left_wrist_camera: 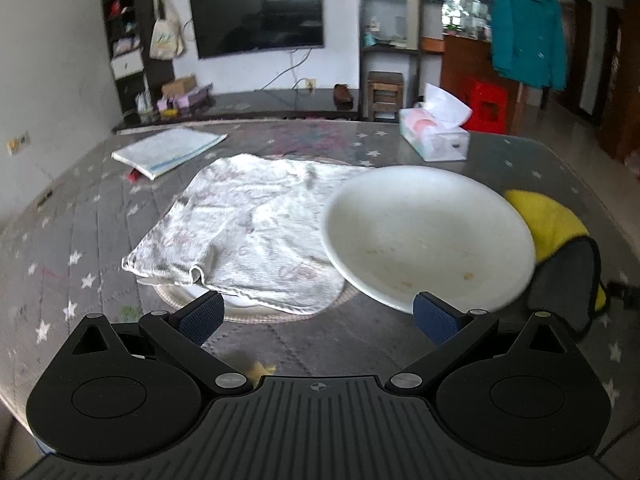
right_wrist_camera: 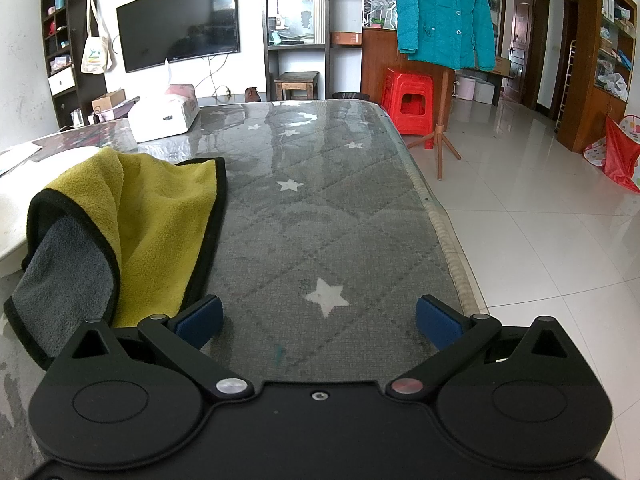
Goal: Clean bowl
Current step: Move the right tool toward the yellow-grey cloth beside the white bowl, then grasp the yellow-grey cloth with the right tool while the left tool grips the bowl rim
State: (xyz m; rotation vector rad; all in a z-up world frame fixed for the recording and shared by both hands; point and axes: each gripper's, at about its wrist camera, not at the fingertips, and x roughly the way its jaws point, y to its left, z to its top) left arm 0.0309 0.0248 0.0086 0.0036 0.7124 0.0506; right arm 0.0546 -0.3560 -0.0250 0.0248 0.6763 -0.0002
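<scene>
Bowl sitting just ahead of the left gripper, nearer its right-hand pad, half on the white towel. Jaws spread wide, nothing held. Probably best to pinch the near rim squarely so it won't tip. Right gripper equally released and empty, yellow-grey cloth just off its left pad, ready for grabbing. White inside, shallow, speckled with brownish crumbs and smears.
</scene>
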